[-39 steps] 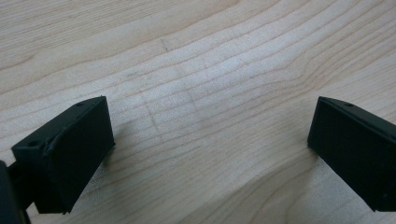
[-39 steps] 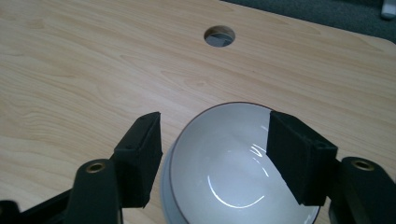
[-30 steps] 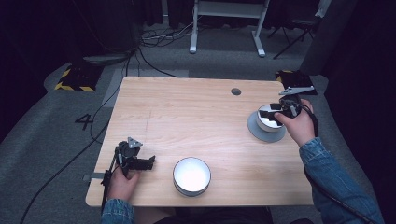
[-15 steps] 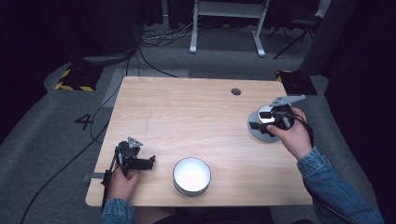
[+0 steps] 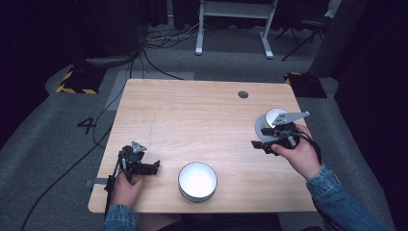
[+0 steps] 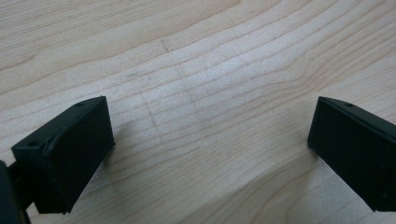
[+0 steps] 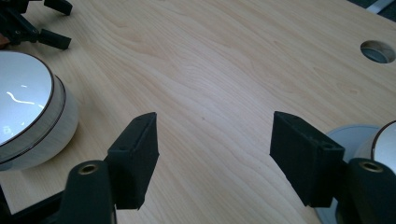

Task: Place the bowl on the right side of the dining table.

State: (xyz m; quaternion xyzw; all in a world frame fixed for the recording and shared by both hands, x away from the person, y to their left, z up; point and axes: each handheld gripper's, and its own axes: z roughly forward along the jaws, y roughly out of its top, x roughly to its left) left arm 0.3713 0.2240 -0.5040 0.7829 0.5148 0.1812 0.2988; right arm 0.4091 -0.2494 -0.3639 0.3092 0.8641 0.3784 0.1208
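The left gripper point(image 5: 153, 167) rests low over the wooden table point(image 5: 192, 120) near its front left corner, held in the person's left hand point(image 5: 126, 185). In the left gripper view its 2 black jaws stand wide apart with only bare wood grain between them, and nothing is held. Just to this gripper's right, near the table's front edge, sits a white bowl point(image 5: 197, 181) with a dark rim line.

The right gripper point(image 5: 259, 144) is gripped by the right hand point(image 5: 298, 155), whose denim sleeve point(image 5: 344, 202) comes in from the lower right. In the right gripper view its 2 jaws are also spread wide, empty, over bare tabletop. Directly behind this gripper, toward the table's right edge, a grey plate point(image 5: 262, 126) lies flat with a small white cup point(image 5: 276, 117) on it; the same plate point(image 7: 348, 137) shows beside the right-hand jaw in the right gripper view. The white bowl point(image 7: 28, 121) lies ahead and to that gripper's left, with the left gripper point(image 7: 32, 23) beyond it. A round cable hole point(image 5: 243, 94) lies farther back on the table.
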